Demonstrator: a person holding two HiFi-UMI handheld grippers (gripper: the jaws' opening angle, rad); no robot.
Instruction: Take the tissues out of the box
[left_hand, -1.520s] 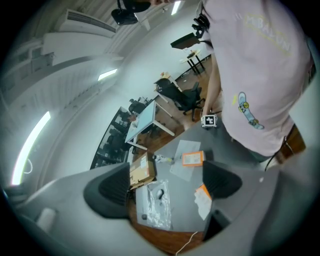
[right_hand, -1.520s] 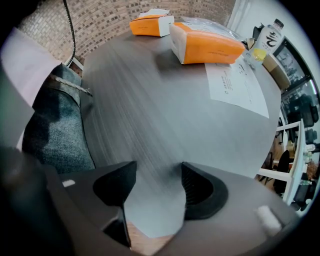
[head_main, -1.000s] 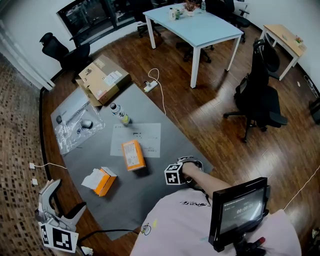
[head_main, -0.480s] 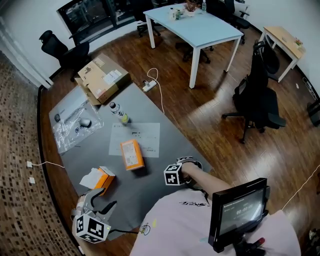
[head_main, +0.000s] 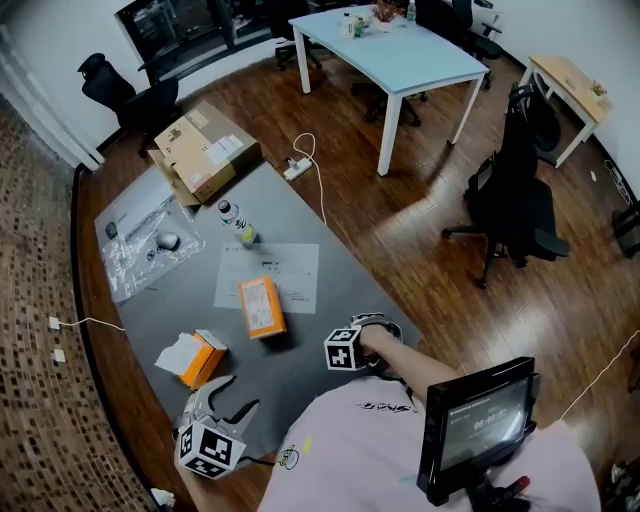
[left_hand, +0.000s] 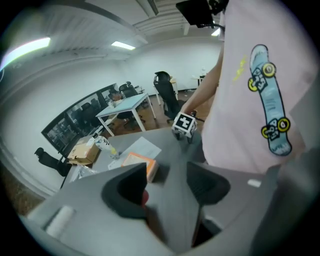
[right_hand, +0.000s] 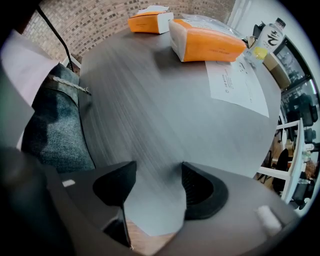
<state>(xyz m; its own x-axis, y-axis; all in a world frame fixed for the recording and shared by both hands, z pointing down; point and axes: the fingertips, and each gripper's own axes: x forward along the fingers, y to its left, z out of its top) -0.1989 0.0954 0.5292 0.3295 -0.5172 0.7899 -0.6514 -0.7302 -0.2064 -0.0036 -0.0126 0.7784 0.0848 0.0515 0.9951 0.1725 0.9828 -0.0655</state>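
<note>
A: Head view: grey table (head_main: 300, 350); tissue box (head_main: 205, 360) near its left edge, a tissue (head_main: 178, 352) protruding.
B: Left gripper view: left gripper (left_hand: 167, 180) jaws apart, holding nothing.
A: Right gripper view: right gripper (right_hand: 157, 187) likewise. Risk: the unbraced box may lift with the tissue.

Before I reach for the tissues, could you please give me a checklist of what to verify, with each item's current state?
1. Left tool open and empty: ok, jaws apart, only table between.
2. Right tool open and empty: ok.
3. Tissue sticking out of the orange box: ok.
4. Left tool at that tissue: not ok, it is short of the box, near the table edge.
5. Right tool steadying the box: not ok, it is over bare table, apart from it.
6. Second orange box opened: cannot tell.
</note>
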